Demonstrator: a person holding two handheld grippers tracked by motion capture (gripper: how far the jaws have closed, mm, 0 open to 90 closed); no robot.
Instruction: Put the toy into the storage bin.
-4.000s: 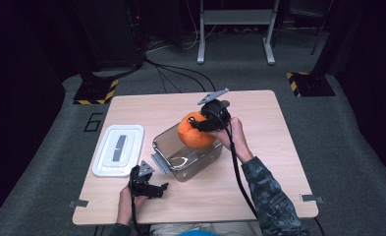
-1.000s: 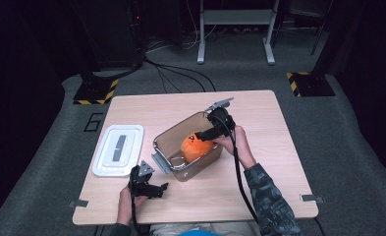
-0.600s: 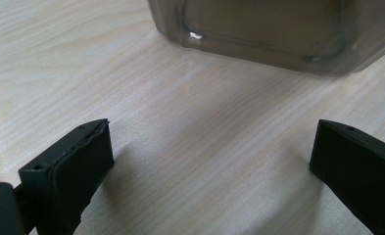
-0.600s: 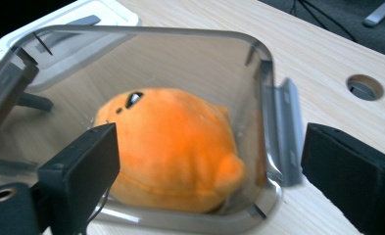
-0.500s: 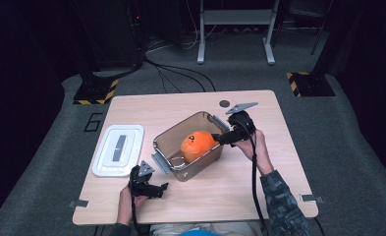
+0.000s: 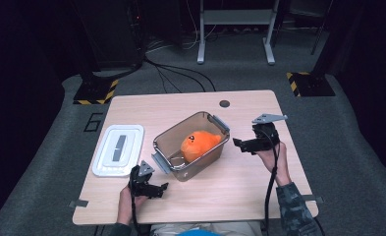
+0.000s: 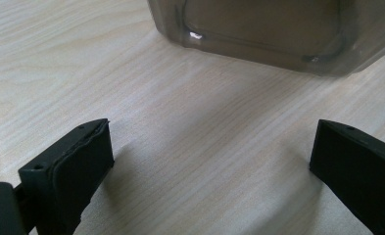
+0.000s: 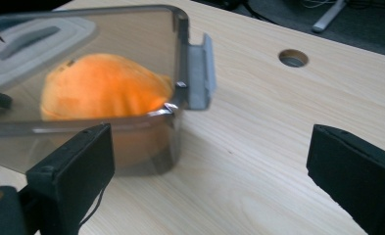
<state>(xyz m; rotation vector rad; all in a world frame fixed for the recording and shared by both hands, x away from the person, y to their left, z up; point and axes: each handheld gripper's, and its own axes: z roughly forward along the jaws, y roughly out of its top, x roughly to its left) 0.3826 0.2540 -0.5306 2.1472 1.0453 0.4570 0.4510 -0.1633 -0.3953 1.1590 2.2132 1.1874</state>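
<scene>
An orange plush toy (image 6: 200, 144) (image 8: 102, 93) lies inside the clear plastic container (image 6: 177, 130) (image 8: 131, 44) at mid-table. My right gripper (image 6: 238, 145) (image 8: 209, 166) hovers just right of the container, pointing at its latched end. Its jaws have just been opening and now stand open with nothing between them. My left gripper (image 6: 161, 188) (image 7: 207, 161) rests near the front edge of the table, open and empty. It faces the container's near wall (image 7: 263, 29).
A white lid (image 6: 118, 149) lies flat on the table (image 6: 259, 191) left of the container. A round cable hole (image 6: 224, 103) (image 8: 293, 58) sits near the far edge. Grey latches (image 8: 202, 73) stick out from the container's ends. Bare wood spreads around the right gripper.
The right gripper let go of the orange toy in the container, then drew back to the right and out over the table. The left gripper kept still.
</scene>
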